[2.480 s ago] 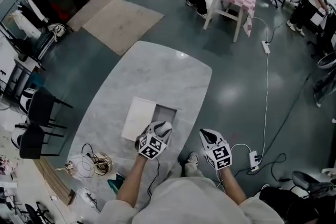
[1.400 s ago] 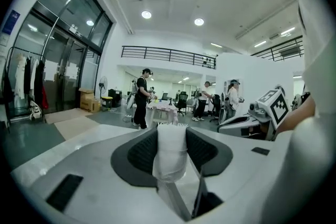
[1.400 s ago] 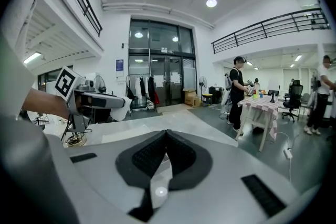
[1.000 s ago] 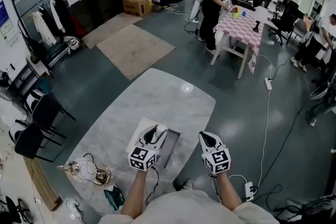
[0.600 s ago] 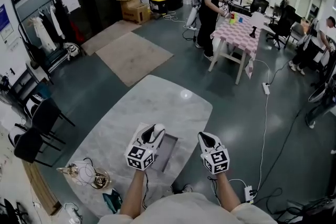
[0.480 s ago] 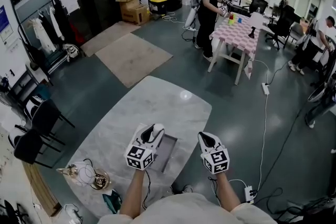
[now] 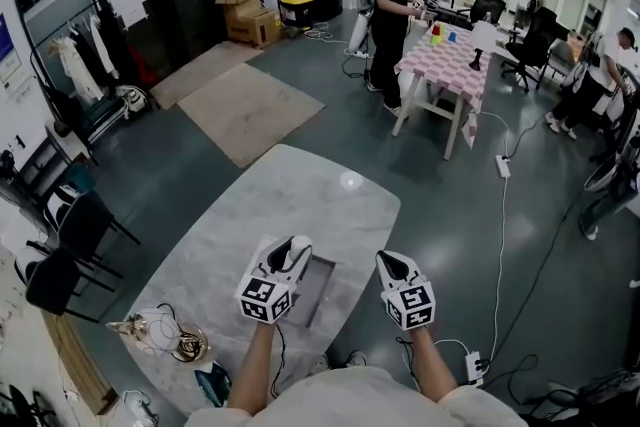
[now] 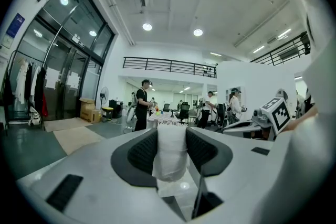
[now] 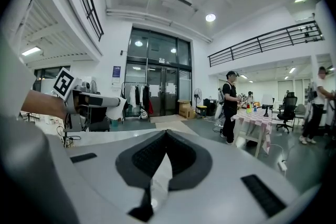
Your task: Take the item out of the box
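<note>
Head view
- Table: a pale marble table (image 7: 300, 195) runs away from the person, on a dark floor.
- Box: an open grey box (image 7: 320, 277) lies on the near end of the table.
- Left gripper (image 7: 293, 249): held over the left part of the box as seen from here, with its marker cube toward the camera.
- Right gripper (image 7: 386, 260): held to the right of the box and apart from it, past the table's edge.
- Room: a standing person (image 7: 385, 5) faces a pink-checked table (image 7: 450, 60). A beige mat (image 7: 245, 105) lies on the floor beyond the marble table.

Left gripper view
- Jaws: partly open and pressed from both sides on a white wrapped item (image 8: 170, 157), which stands upright between the black pads.
- Item's place: in the left gripper's grasp, up out of the box.
- Side: the right gripper's marker cube shows at the right edge.

Right gripper view
- Jaws: the tips meet, with nothing caught between them; only a pale sliver of background shows lower down.
- Side: the left gripper's marker cube shows at the left.
</note>
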